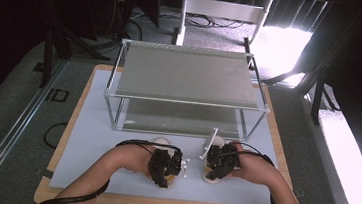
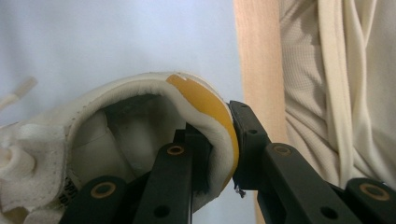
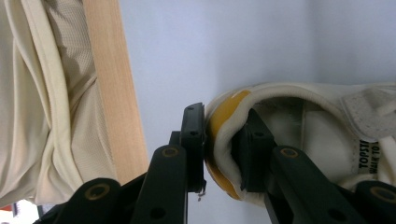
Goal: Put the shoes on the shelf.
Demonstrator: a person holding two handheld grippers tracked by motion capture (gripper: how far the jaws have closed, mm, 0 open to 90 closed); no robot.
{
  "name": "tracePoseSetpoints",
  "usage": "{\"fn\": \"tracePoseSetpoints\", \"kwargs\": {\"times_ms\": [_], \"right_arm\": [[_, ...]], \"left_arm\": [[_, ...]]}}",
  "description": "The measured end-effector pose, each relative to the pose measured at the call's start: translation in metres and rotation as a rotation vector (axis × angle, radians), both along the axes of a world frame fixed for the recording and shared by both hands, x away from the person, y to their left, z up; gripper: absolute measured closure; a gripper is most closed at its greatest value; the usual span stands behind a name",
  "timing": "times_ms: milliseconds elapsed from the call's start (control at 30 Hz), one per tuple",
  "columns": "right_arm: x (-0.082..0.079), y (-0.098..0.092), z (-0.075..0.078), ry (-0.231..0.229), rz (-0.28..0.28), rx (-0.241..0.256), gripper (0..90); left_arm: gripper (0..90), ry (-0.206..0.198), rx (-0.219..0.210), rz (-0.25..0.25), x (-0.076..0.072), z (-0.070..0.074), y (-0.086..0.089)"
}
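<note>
Two white shoes with mustard-yellow heel patches lie on the pale mat, toes toward the rack. My left gripper (image 1: 165, 180) (image 2: 219, 128) is shut on the heel collar of the left shoe (image 1: 162, 141) (image 2: 130, 91), one jaw inside the opening and one on the yellow patch. In mirror fashion, my right gripper (image 1: 213, 174) (image 3: 225, 123) is shut on the heel of the right shoe (image 1: 217, 141) (image 3: 327, 98). Both grippers point back toward the person, near the table's front edge. Loose white laces (image 1: 186, 166) trail between the shoes.
A metal-framed rack (image 1: 189, 75) with an upper and a lower shelf stands at the back of the mat, just beyond the shoes. The wooden table edge (image 2: 257, 56) (image 3: 107, 70) and the person's cream clothing (image 2: 336, 70) lie close behind both heels.
</note>
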State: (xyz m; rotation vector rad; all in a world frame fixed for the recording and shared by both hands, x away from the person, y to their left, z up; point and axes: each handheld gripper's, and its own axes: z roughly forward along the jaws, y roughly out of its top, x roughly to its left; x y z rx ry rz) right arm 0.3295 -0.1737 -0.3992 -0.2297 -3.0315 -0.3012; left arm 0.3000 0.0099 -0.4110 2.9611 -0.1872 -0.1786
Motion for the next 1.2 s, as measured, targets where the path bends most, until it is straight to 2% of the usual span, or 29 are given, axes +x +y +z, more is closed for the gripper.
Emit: {"fn": "tracePoseSetpoints", "kwargs": {"times_ms": [200, 333, 400, 500, 567, 600, 633, 767, 867, 933, 1067, 1133, 1167, 1200], "right_arm": [[0.012, 0.001, 0.01, -0.028, -0.011, -0.004, 74.9], [0.022, 0.0, 0.016, -0.04, -0.027, 0.005, 74.9], [0.024, 0.0, 0.017, -0.04, -0.03, 0.005, 74.8], [0.032, 0.0, 0.019, -0.047, -0.048, 0.013, 74.7], [0.036, 0.0, 0.02, -0.051, -0.05, 0.023, 74.7], [0.036, 0.0, 0.02, -0.051, -0.05, 0.023, 74.7], [0.037, 0.0, 0.02, -0.053, -0.052, 0.029, 74.6], [0.045, -0.001, 0.019, -0.045, -0.062, 0.039, 74.4], [0.052, 0.0, 0.017, -0.056, -0.071, 0.028, 74.4], [0.056, 0.0, 0.016, -0.068, -0.08, 0.03, 74.3], [0.064, 0.0, 0.015, -0.095, -0.085, 0.055, 73.9], [0.069, 0.002, 0.015, -0.106, -0.095, 0.075, 73.9], [0.071, 0.002, 0.014, -0.108, -0.097, 0.082, 73.7], [0.071, 0.002, 0.014, -0.108, -0.097, 0.082, 73.7]], "left_arm": [[78.8, -0.035, 0.016, -0.015, 0.009, 0.005, -0.004], [78.8, -0.057, 0.009, -0.061, 0.02, 0.008, -0.007], [78.8, -0.06, 0.007, -0.067, 0.022, 0.009, -0.008], [78.8, -0.1, -0.023, -0.113, 0.032, 0.012, -0.014], [78.8, -0.12, -0.02, -0.149, 0.037, 0.012, -0.016], [78.7, -0.12, -0.02, -0.149, 0.037, 0.012, -0.016], [78.7, -0.137, -0.032, -0.175, 0.041, 0.01, -0.019], [78.8, -0.154, -0.032, -0.227, 0.047, 0.007, -0.022], [78.7, -0.158, -0.045, -0.264, 0.053, 0.005, -0.023], [78.6, -0.162, -0.047, -0.271, 0.057, 0.004, -0.023], [78.5, -0.214, -0.079, -0.303, 0.069, 0.004, -0.024], [78.0, -0.241, -0.097, -0.292, 0.075, 0.003, -0.024], [77.7, -0.271, -0.111, -0.297, 0.078, 0.003, -0.024], [77.7, -0.284, -0.12, -0.298, 0.081, 0.002, -0.024]]}}
